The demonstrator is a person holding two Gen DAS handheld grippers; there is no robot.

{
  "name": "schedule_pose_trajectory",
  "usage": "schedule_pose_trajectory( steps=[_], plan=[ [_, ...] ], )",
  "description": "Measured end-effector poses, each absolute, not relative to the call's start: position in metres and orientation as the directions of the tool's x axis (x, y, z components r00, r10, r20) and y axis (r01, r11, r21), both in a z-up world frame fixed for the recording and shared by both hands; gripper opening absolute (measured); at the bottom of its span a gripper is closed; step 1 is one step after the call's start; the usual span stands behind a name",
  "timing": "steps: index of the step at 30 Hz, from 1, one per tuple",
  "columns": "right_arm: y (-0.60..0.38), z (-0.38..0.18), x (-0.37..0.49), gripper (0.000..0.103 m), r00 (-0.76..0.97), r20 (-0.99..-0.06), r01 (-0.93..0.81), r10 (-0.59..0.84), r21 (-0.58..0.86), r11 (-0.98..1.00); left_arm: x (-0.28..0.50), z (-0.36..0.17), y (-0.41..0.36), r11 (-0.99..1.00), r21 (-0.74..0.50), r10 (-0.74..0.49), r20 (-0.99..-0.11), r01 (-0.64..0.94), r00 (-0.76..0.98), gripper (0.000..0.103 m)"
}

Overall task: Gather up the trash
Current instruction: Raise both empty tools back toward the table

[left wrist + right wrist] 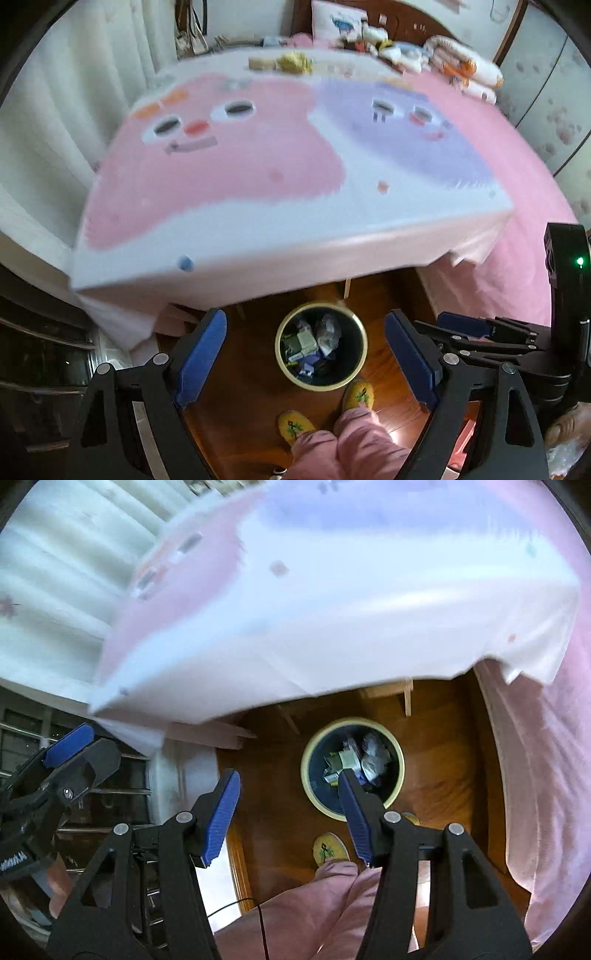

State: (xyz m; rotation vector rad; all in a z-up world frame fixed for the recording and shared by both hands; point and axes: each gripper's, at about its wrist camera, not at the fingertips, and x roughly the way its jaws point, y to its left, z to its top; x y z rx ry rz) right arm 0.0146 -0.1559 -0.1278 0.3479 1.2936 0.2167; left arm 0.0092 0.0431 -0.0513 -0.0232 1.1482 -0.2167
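1. The left gripper [306, 363], black-framed with blue ribbed pads, is hovering with its jaws spread wide and nothing between them.
2. Seen through that gap, a round dark waste bin with a cream rim [291, 376] is standing on the brown wooden floor [255, 398], just in front of the person's feet.
3. Inside the bin, crumpled clear plastic and small paper and card scraps [314, 341] are lying in a loose heap.
4. The person's yellow embroidered slippers [359, 395] are pointing toward the bin, one toe nearly touching its rim, with pink trouser legs [343, 446] rising above them.
5. The right gripper [288, 794], of the same black and blue build, is also hanging wide open and empty, with its right finger overlapping the bin's near edge in its own camera's view.
6. A table draped in a white cloth printed with a pink and a lilac cartoon face [236, 177] is filling the upper half of the left wrist view, its hem hanging beyond the bin.
7. A pink bedspread [524, 206] is lying to the right of the table, with folded bedding and small items piled at the far end, too blurred to name.
8. White curtains [55, 572] are hanging on the left side.
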Motion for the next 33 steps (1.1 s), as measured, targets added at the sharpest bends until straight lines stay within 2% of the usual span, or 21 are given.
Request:
schedule_pose_trajectory(
  steps=[6,14,25,33],
  plan=[
    [-0.145,-0.045,0.011,0.053,0.376,-0.866,-0.025,0.329,0.346,0.938,0.003,0.020,0.060,0.977,-0.129,-0.194,-0.865,0.168,0.463,0.089],
    [-0.145,0.022,0.023,0.054,0.487,-0.815,-0.047,0.314,0.334,0.941,0.004,0.081,0.078,0.976,-0.108,-0.195,-0.820,0.189,0.538,0.089],
    [-0.144,0.047,0.079,0.054,0.529,-0.787,-0.097,0.316,0.314,0.944,0.054,0.110,0.080,0.979,-0.083,-0.179,-0.790,0.188,0.586,0.089],
    [-0.153,0.043,0.183,0.054,0.518,-0.783,-0.160,0.345,0.307,0.938,0.146,0.104,0.070,0.987,-0.101,-0.155,-0.800,0.125,0.580,0.089]
  ],
)
